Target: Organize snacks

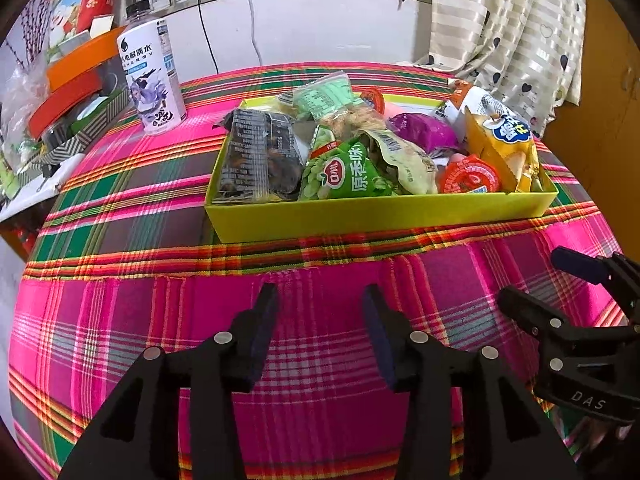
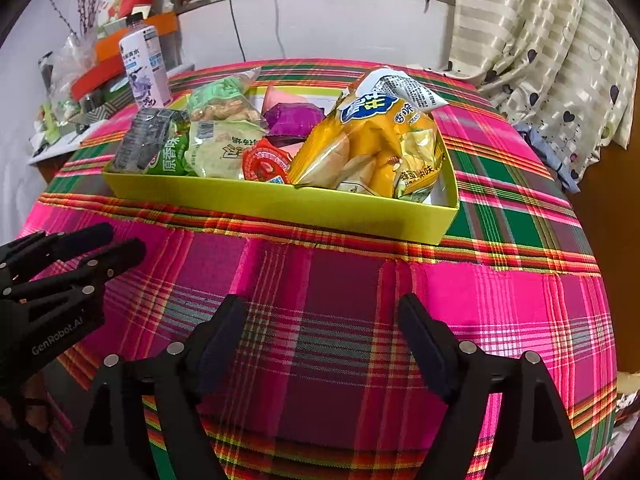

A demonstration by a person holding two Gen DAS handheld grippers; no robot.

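Left wrist: left gripper (image 1: 320,296) released | right gripper (image 2: 324,308) released | bare cloth before tray (image 1: 380,216) front edge

One box (image 1: 360,216), one bottle (image 1: 150,76)

Plaid cloth (image 1: 320,360) carries yellow box (image 1: 380,216), bottle (image 1: 152,76).

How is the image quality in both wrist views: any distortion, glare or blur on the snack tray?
Left wrist view: strong fisheye bend, dark vignette corners; the yellow-green tray is sharp, with mild glare on the black snack packet. Right wrist view: same curvature bowing the plaid tablecloth; the yellow chip bag is readable, colours oversaturated, the curtain slightly soft.
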